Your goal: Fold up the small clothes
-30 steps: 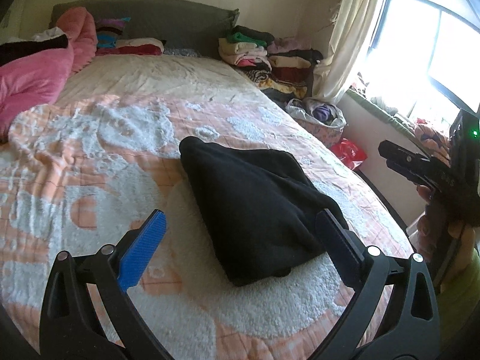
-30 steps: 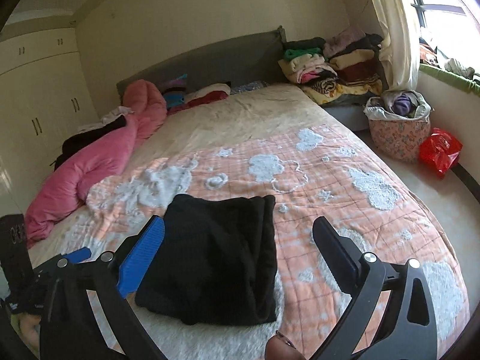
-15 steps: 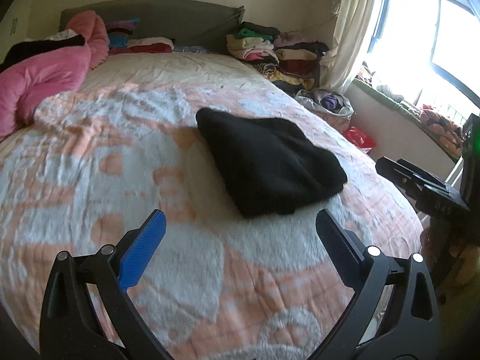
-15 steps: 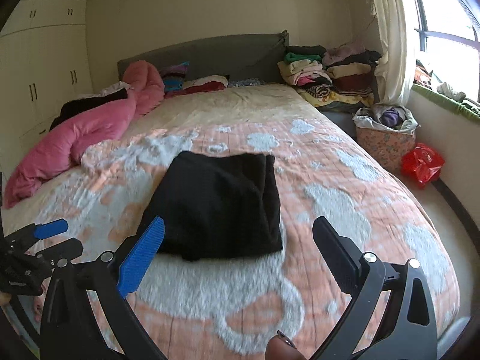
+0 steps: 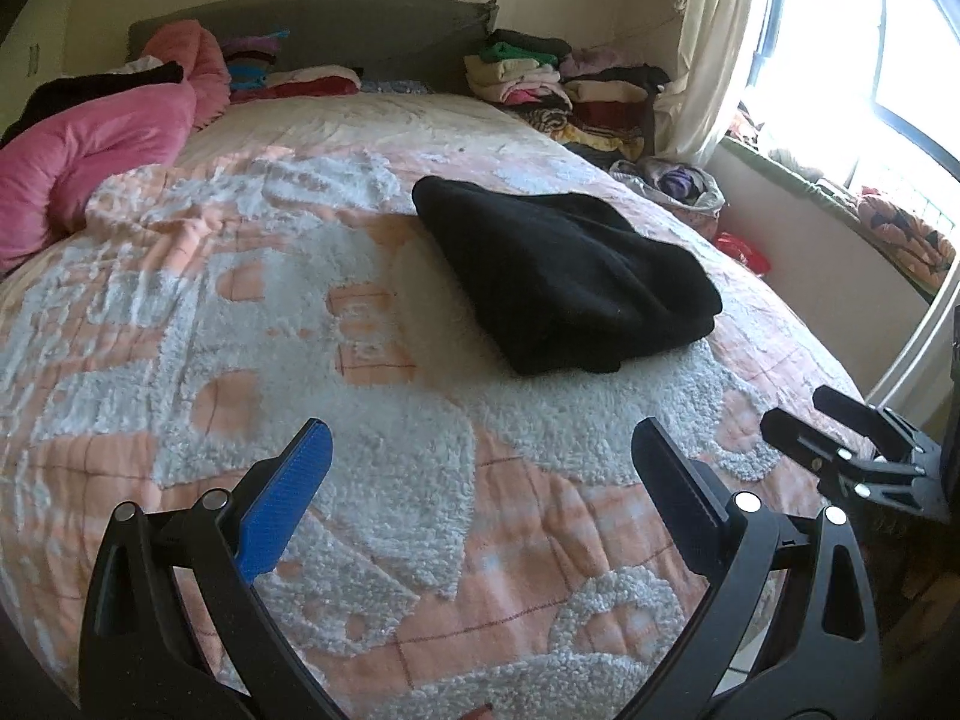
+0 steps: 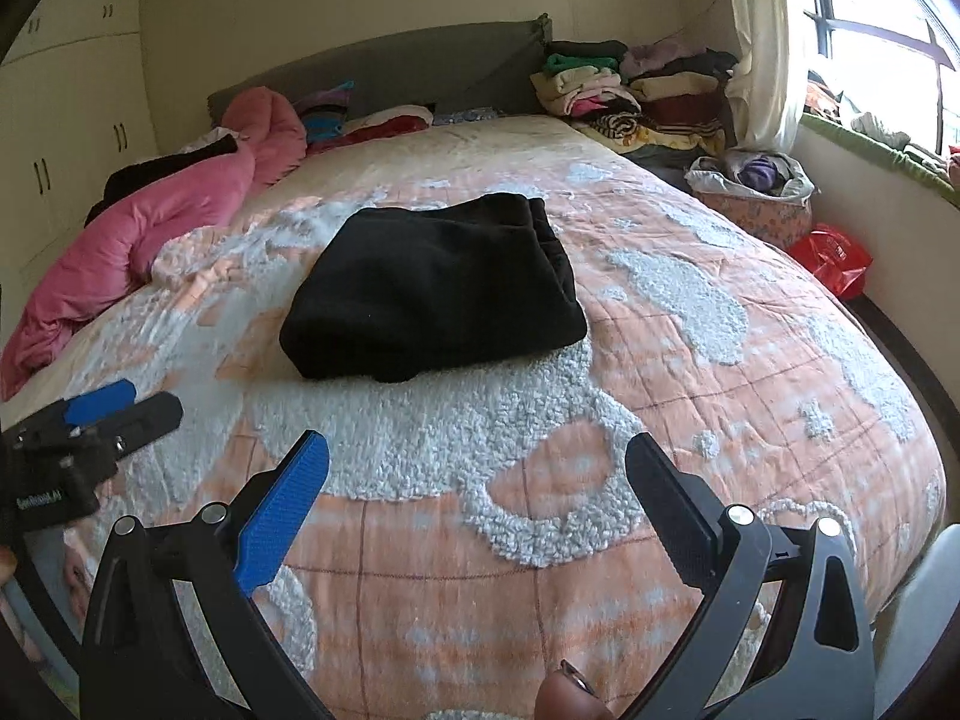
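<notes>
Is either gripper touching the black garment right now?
No: the black garment lies alone on the bedspread, with the open right gripper and left gripper short of it.

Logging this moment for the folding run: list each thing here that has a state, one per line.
black garment: folded, lying flat on the bedspread, held by neither gripper
left gripper: open, empty, short of the garment
right gripper: open, empty, short of the garment
pink duvet: bunched along the bed's far side
clothes pile: stacked beside the headboard
</notes>
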Action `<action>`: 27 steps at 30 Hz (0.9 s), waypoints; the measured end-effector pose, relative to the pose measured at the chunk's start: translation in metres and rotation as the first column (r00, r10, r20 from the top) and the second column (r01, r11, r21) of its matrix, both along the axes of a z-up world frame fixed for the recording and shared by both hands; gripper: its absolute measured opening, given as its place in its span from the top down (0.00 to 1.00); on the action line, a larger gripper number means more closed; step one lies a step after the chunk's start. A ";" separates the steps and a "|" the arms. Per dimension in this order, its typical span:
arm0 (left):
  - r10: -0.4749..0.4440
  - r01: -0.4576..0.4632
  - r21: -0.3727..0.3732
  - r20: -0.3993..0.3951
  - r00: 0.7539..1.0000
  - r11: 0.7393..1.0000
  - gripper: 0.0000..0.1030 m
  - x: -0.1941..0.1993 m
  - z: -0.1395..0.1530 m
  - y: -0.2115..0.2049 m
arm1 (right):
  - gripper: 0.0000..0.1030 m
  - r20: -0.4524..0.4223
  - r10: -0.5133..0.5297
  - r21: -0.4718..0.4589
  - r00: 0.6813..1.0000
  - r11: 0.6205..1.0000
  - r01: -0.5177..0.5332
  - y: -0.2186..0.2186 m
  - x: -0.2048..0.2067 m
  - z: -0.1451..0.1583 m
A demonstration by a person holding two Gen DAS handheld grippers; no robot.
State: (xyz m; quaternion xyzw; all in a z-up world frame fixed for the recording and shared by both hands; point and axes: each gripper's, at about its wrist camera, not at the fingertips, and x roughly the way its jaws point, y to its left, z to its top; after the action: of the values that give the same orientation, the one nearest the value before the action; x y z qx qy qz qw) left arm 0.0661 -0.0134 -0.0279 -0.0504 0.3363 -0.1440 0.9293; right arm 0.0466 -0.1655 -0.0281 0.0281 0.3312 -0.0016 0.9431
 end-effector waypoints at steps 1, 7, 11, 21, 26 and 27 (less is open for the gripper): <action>-0.005 0.005 -0.006 0.003 1.000 1.000 0.09 -0.001 0.000 0.000 | 0.04 0.001 -0.002 -0.005 1.000 1.000 0.002 0.000 -0.001 0.000; 0.002 -0.002 -0.003 0.001 1.000 1.000 0.09 -0.001 0.002 0.000 | 0.04 0.001 -0.001 -0.021 1.000 1.000 0.001 0.001 -0.002 0.004; 0.011 -0.011 0.003 -0.002 1.000 1.000 0.09 -0.001 0.002 0.001 | 0.04 -0.011 -0.005 -0.011 1.000 1.000 0.005 0.000 -0.003 0.001; 0.016 -0.016 0.015 -0.008 1.000 1.000 0.09 0.000 0.001 0.002 | 0.04 -0.020 -0.018 -0.013 1.000 1.000 0.017 -0.001 -0.004 -0.002; 0.020 -0.020 0.017 -0.012 1.000 1.000 0.09 0.000 0.001 0.002 | 0.04 -0.031 -0.016 -0.005 0.999 1.000 0.016 -0.002 -0.004 -0.004; 0.023 -0.023 0.021 -0.011 1.000 1.000 0.09 0.000 0.001 0.002 | 0.04 -0.031 -0.017 -0.005 0.999 1.000 0.016 -0.002 -0.004 -0.004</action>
State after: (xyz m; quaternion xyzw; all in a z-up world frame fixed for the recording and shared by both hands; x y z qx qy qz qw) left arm 0.0666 -0.0114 -0.0268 -0.0453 0.3422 -0.1296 0.9295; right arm 0.0426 -0.1673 -0.0321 0.0288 0.3455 -0.0105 0.9379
